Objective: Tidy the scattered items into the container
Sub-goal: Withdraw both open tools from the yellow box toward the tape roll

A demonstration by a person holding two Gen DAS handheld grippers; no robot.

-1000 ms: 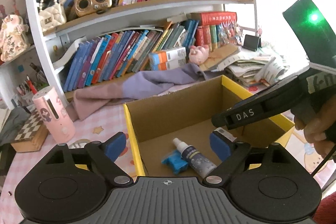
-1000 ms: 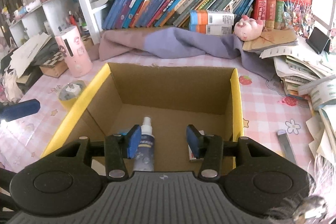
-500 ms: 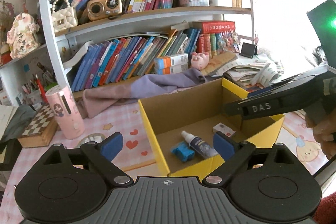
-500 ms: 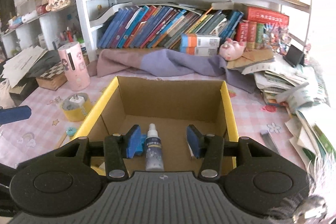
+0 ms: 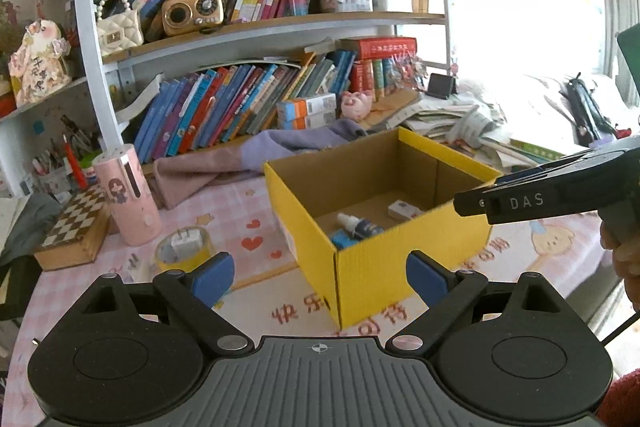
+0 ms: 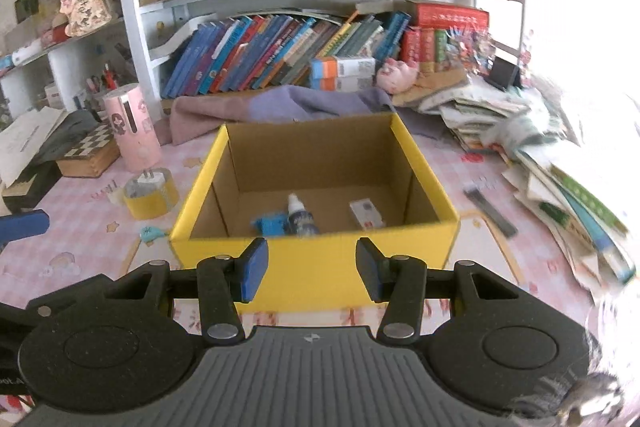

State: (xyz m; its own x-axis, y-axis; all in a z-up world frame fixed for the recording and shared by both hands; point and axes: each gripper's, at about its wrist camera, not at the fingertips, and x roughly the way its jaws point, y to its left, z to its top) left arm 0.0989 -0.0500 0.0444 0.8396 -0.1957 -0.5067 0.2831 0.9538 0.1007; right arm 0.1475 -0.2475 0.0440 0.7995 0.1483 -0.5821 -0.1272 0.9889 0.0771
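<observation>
A yellow cardboard box stands open-topped on the pink checked table. Inside lie a small spray bottle, a blue item and a small white packet. My left gripper is open and empty, in front of the box's near corner. My right gripper is also open with nothing between its pads, facing the box's front wall. A yellow tape roll with a white plug on top, a small teal item and a dark strip lie loose on the table.
A pink cylinder and a chessboard box stand at the left. Purple cloth lies behind the box under a crowded bookshelf. A heap of papers fills the right side. A hand grips the right tool.
Both grippers have drawn back from over the box to outside its near side, so the whole box now shows. The jaws have kept the same width.
</observation>
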